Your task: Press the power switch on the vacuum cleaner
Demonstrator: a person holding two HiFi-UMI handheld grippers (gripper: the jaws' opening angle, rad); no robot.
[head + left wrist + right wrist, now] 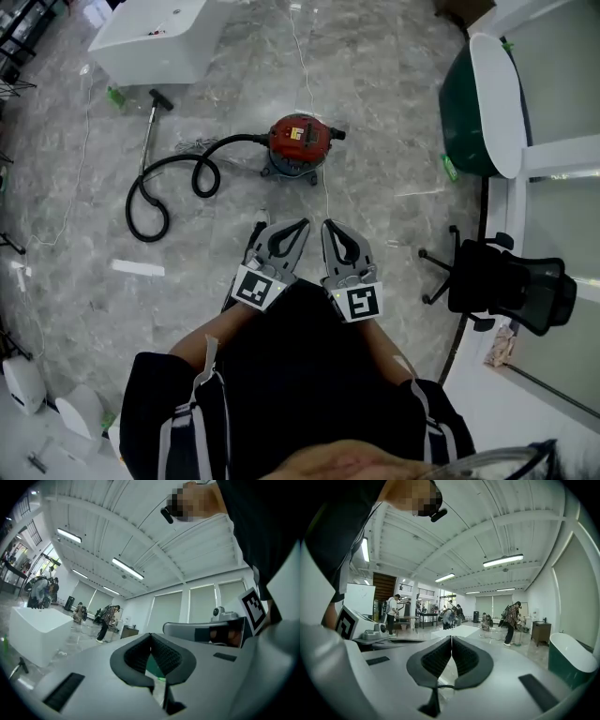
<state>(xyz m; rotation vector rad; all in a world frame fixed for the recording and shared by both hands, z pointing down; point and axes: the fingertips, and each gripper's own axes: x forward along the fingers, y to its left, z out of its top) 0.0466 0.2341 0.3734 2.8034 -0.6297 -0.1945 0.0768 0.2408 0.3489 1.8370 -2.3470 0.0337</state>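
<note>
One white block (155, 37): upper left of the frame, standing on the grey marbled floor (375, 84).
Wand (148, 136): just below the block, running down the frame into the hose.
Hose (169, 183): black, lying in loose loops on the floor at left of centre, then curving right to the vacuum cleaner.
Vacuum cleaner (298, 145): a round red-topped drum on the floor at upper centre. It sits above both tongs in the frame and clear of them. From here I can't pick out its power switch.
Left tongs (300, 225): lower centre, held low in front of the person, tips pointing up the frame toward the vacuum. Its own view shows the two dark pads (161, 656) meeting at the tip, with nothing between them.
Right tongs (330, 225): just beside the left pair and pointing the same way. Its own view shows the jaws drawn together and empty.
Tub (464, 112): dark green with a white rim, at upper right.
Office chair (506, 281): black, at the right edge below the tub.
</note>
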